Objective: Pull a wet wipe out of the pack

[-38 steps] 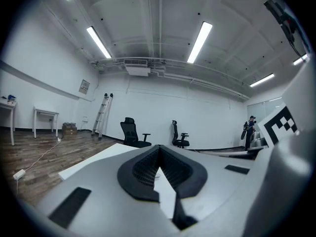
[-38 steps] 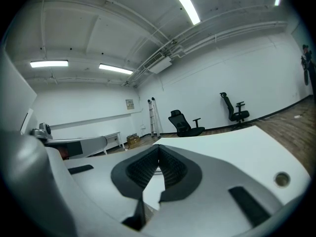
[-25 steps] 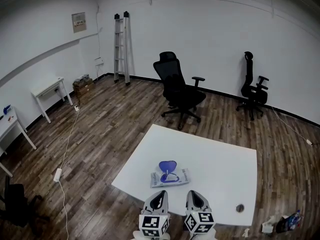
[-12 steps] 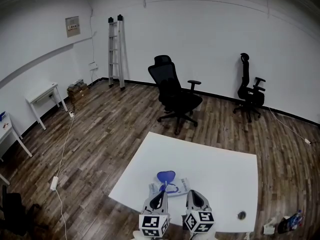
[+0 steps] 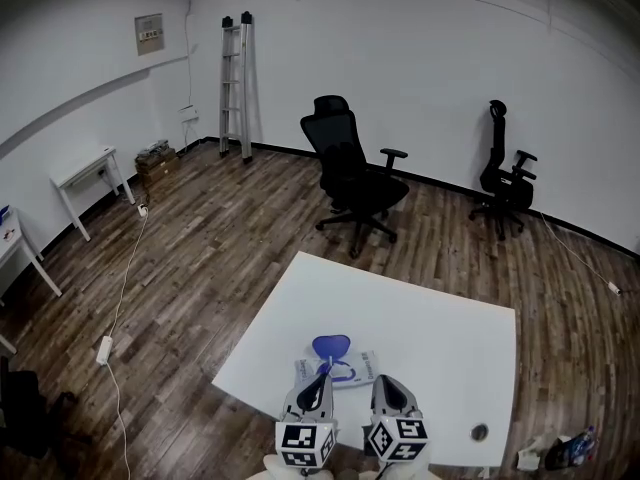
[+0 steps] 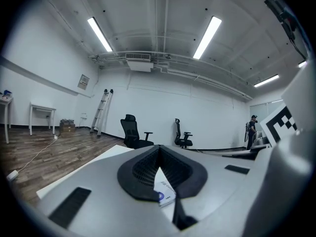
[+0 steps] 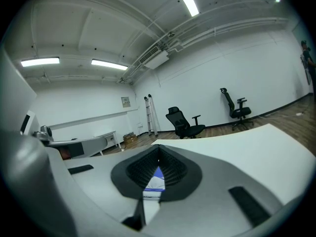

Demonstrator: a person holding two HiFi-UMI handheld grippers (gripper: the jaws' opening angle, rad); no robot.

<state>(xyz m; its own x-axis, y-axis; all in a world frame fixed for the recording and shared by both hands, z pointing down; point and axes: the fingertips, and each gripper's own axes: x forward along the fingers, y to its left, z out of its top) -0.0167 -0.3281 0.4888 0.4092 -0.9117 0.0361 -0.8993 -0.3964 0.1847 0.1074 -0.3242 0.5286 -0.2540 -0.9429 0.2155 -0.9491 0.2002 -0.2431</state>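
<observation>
We read no text here: the print on the wipe pack (image 5: pixel 338 370) and on the wall notice (image 5: pixel 149 33) is too small.

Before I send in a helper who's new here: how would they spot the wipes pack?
Go to the white square table on the wood floor. Near its front edge lies a flat pale-blue wipes pack, the only thing with a dark-blue lid.

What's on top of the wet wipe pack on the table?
A blue flip lid stands open on the wet wipe pack. The left hand-held gripper covers its near edge, so any protruding wipe is hidden.
</observation>
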